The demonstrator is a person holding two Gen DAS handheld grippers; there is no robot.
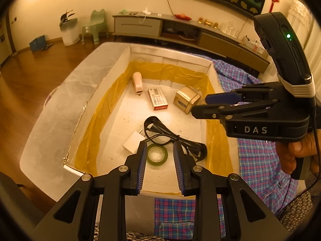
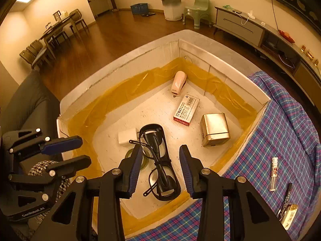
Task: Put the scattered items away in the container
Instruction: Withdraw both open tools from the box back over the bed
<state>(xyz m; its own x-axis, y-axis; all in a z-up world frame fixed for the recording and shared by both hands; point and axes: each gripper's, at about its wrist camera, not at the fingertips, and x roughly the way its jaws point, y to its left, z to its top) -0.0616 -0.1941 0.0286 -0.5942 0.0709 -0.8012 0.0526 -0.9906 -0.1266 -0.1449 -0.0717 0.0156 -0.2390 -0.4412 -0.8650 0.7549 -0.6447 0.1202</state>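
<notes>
Scattered items already lie inside the white foam container (image 2: 226, 74), whose walls carry glossy yellow tape: a pink stapler (image 2: 178, 83) far beyond the fingers, a red-and-white staple box (image 2: 186, 110), a brass-coloured metal cube (image 2: 215, 129), and a black cable bundle (image 2: 159, 160) directly between the right gripper (image 2: 160, 150) fingers. A green tape roll (image 1: 157, 154) sits between the left gripper (image 1: 159, 145) fingers, partly hidden in the right view. Both grippers hover spread wide, empty. Right of the right fingers, a clear tube (image 2: 273, 173) and a marker (image 2: 285, 197), partly cut off, lie on the plaid cloth (image 2: 284, 120).
</notes>
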